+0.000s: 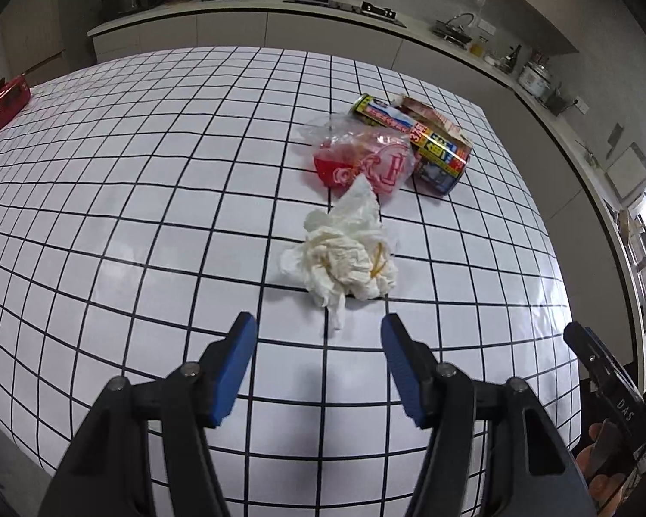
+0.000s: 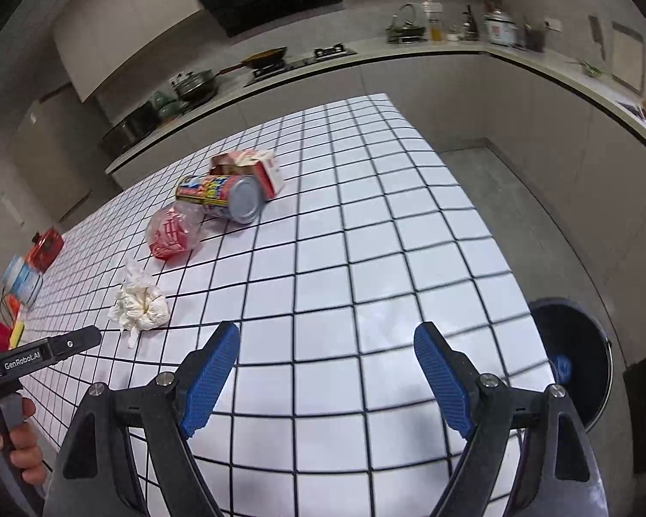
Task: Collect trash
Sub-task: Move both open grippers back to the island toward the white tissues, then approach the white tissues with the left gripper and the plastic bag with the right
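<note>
Tissue first: crumpled white paper tissue wad (image 1: 344, 254) with a yellow rubber band caught in its folds, lying on the white grid-lined tabletop (image 1: 150, 198). Judged very light, soft, fully compressible; any pinch across the main bulk should hold, though the loose tail toward the near edge may tear or slip free.

Left gripper (image 1: 318, 331): blue pads spread, nothing between them. Wad sits just ahead of the tips, slightly toward the right finger.

Beyond the wad, touching one another: clear plastic bag with red print (image 1: 361, 159), likely slippery and limp; printed metal can on its side (image 1: 441, 159), stiff, prone to roll; torn cardboard carton (image 2: 254, 168), light.

Right gripper (image 2: 327, 340): jaws spread wider, empty, over bare tabletop, wad well off to its left. Dark round bin (image 2: 581, 366) stands on the floor beside the table's right edge.
</note>
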Available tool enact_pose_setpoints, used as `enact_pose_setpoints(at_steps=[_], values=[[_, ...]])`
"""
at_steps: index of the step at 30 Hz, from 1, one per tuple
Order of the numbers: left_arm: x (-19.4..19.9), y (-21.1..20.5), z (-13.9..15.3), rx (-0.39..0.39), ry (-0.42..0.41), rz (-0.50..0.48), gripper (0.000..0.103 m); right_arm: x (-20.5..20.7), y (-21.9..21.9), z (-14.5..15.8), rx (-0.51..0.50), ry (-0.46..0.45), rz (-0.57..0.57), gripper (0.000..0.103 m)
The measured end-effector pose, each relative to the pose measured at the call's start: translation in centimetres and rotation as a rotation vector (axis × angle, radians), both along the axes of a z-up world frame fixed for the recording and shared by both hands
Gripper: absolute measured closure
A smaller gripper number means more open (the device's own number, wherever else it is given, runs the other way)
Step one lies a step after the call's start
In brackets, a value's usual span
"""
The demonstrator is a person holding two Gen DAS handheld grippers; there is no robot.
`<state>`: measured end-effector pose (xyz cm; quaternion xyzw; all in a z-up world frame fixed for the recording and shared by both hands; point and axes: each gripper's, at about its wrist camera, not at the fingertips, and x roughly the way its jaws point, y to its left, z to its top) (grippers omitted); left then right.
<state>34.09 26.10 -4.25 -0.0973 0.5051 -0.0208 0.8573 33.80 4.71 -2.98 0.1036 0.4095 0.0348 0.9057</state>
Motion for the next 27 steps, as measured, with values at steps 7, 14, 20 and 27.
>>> enact_pose_setpoints(at_steps=[7,14,20,27], values=[[2.4,-1.8,-1.1,0.057,0.023,-0.007,0.041,3.6,0.5,-0.5,0.05,-0.009,0.056,0.018],[4.4,-2.1,-2.4,0.084,0.041,0.01,0.039,5.5,-0.7,-0.7,0.075,-0.007,0.053,0.018],[5.3,-1.1,-2.6,0.086,0.025,0.011,0.034,6.5,0.3,-0.6,0.07,0.0,0.078,0.018],[6.1,2.0,-2.6,0.069,0.026,0.01,0.034,7.9,3.7,-0.7,0.047,0.009,0.109,0.018]])
